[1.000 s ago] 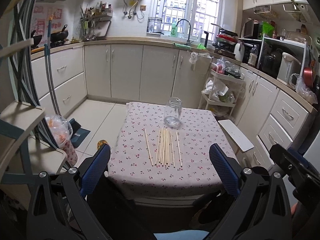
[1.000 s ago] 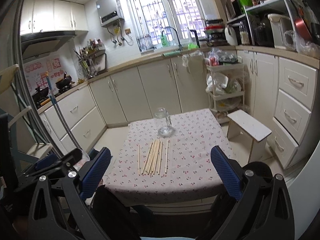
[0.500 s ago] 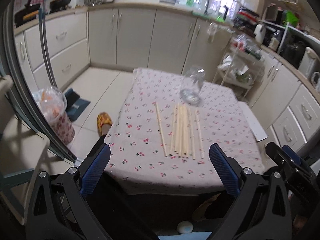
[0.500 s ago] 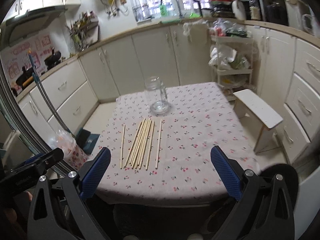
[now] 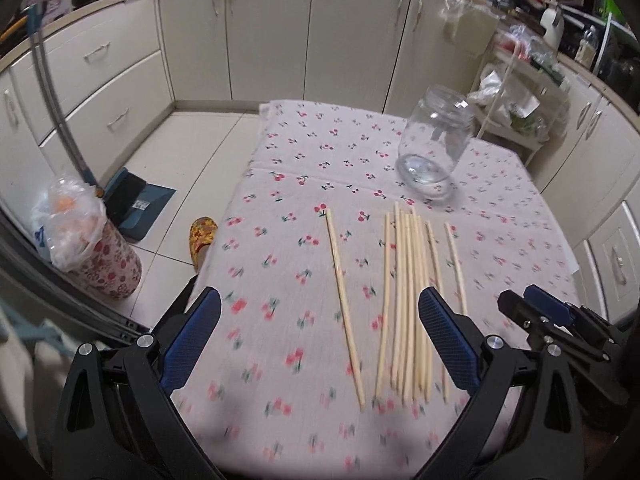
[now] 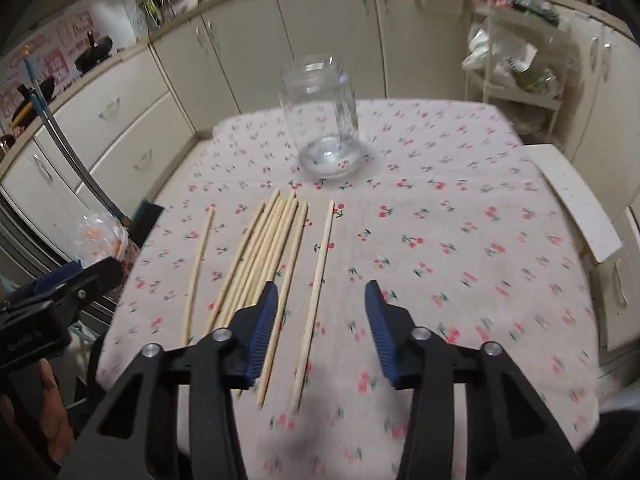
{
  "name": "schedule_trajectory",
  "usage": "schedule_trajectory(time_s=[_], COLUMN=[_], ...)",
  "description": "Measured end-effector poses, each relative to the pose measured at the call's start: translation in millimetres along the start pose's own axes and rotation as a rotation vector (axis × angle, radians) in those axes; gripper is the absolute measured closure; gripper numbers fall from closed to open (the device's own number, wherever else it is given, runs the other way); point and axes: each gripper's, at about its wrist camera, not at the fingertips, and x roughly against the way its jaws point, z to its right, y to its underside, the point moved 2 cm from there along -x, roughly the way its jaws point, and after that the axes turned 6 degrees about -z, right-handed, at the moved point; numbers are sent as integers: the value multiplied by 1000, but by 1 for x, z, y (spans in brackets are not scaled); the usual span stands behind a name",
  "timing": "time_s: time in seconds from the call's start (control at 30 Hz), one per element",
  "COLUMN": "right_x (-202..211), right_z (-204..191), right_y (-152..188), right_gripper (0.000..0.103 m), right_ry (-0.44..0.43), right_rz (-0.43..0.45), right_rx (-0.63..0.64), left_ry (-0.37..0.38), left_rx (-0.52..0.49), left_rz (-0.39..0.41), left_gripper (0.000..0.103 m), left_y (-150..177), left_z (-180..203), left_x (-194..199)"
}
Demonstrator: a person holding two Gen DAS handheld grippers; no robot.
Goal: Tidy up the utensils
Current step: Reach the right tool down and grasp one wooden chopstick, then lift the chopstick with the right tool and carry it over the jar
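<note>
A trash bin (image 5: 94,256) lined with a plastic bag stood on the tiled floor at far left, a patterned slipper (image 5: 202,236) beside the table's edge. On the cherry-print tablecloth (image 5: 280,264), wooden chopsticks lay roughly parallel: one lone stick (image 5: 344,300) at left, a tight bundle (image 5: 408,300) in the middle, and another single chopstick (image 6: 316,292) apart at right. The left gripper (image 5: 320,340) hovered above the cloth with its blue-padded fingers spread wide and nothing between them (the lone stick and part of the bundle lay in that gap). The right gripper (image 6: 322,328) was also released, its fingers straddling the rightmost chopstick without touching it. An empty glass jar (image 6: 324,120) stood upright beyond the sticks' far ends. A white stool (image 6: 576,204) sat just off the table's right side.
</note>
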Motion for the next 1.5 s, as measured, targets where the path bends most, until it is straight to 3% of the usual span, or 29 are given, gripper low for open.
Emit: schedule_trajectory(time_s=[0.3,0.43,0.5,0.7,0.87,1.1,1.13,1.17,1.3,1.5], right_x=[-59,-67,-68,-68,-65,-69,-69,-69,-67,-60], right_z=[2,2,3,7,17,14,14,16,33,52], right_y=[-31,-37,-40,-41,-41,-46,-46,-46,-46,-46], right_gripper=[71,73,79,96,97,97,97,97,97,97], right_ry=[42,56,70,71,47,47,41,26,-68,-207], right_rz=[-77,-67,-64,-54,-72,-78,-77,-76,-75,-35], right_rx=[61,108,128,182,167,195,193,184,91,-39], left_ry=[-54,-68,-67,-72,-53,-42,-39,-7,122,248], left_rx=[-24,-31,-32,-53,-83,-126,-138,-143,-114,-92], left_rz=[-71,-94,-97,-96,-88,-108,-107,-115,-158,-44], left_gripper=[18,24,26,41,76,79,86,97,98,98], left_y=[-32,-38,-40,-42,-45,-51,-51,-51,-59,-92], left_z=[16,19,19,26,30,35,36,38,36,38], left_x=[-75,-95,-100,-112,-111,-114,-114,-113,-107,-61])
